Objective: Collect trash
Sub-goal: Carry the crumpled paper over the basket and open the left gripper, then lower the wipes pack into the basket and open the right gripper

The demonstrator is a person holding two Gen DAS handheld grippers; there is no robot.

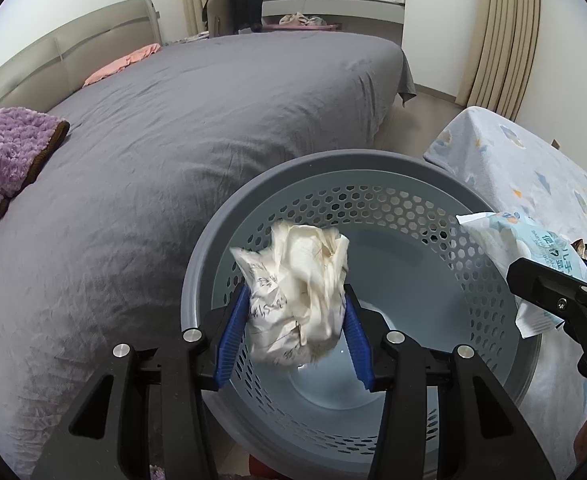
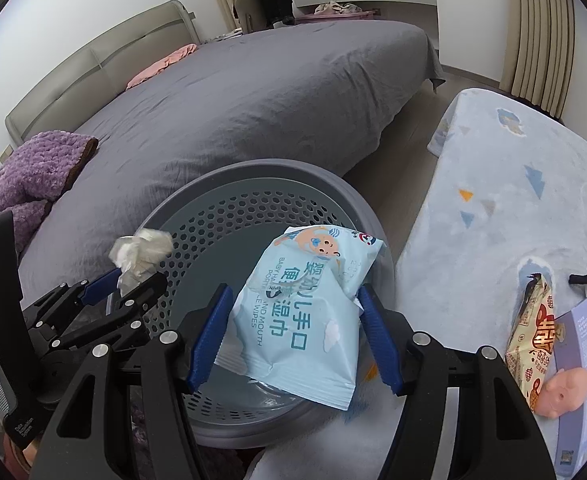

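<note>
Both grippers are hanging over the grey perforated basket (image 1: 373,208): left gripper (image 1: 295,312) half open, pinching crumpled paper (image 1: 293,292); right gripper (image 2: 293,328) wider, clamping a baby wipes pack (image 2: 301,320).

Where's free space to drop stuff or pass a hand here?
Free: the basket floor, bare under the crumpled paper; the grey bed between the purple blanket and the basket; the far part of the blue cloth surface. Crowded: its near corner, with the snack packet, box and pink toy.
</note>
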